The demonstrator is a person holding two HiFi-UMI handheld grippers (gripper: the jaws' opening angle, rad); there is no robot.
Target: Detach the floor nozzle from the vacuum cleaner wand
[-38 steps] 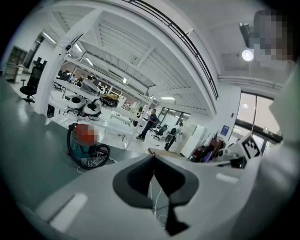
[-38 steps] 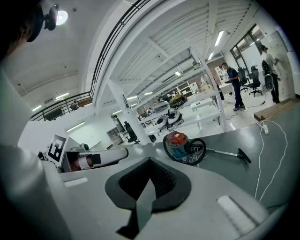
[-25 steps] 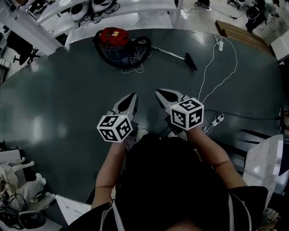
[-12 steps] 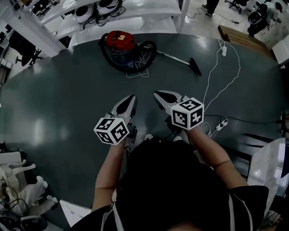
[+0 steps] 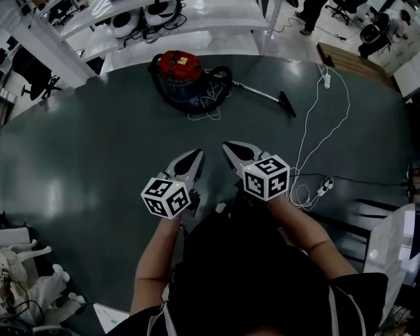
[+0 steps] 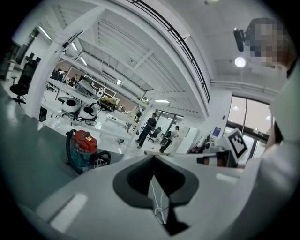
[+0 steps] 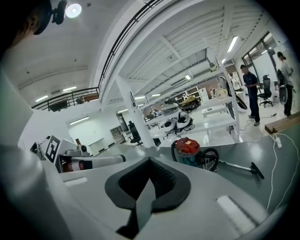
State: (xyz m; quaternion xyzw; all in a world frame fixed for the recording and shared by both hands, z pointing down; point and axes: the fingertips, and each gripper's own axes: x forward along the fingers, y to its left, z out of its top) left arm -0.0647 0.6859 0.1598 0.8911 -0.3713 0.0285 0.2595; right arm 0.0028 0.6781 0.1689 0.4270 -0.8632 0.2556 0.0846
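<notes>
A red and teal canister vacuum cleaner [image 5: 184,75] sits on the dark floor at the far side, its black hose coiled beside it. Its thin metal wand [image 5: 256,92] runs right along the floor and ends in the black floor nozzle [image 5: 287,105]. The vacuum cleaner [image 7: 190,151], wand [image 7: 234,166] and nozzle [image 7: 257,170] also appear in the right gripper view, and the vacuum cleaner [image 6: 83,149] in the left gripper view. My left gripper [image 5: 197,153] and right gripper [image 5: 226,146] are held side by side, well short of the vacuum, both shut and empty.
A white cable [image 5: 315,125] with a power strip [image 5: 325,81] trails over the floor right of the nozzle, ending in a coil [image 5: 302,194] near my right arm. White tables [image 5: 164,20] stand behind the vacuum. People stand far off [image 6: 149,127]. A wooden pallet [image 5: 354,62] lies at back right.
Both grippers and my view have advanced toward the vacuum cleaner; it and the nozzle sit lower in the head view. Both grippers stay shut.
</notes>
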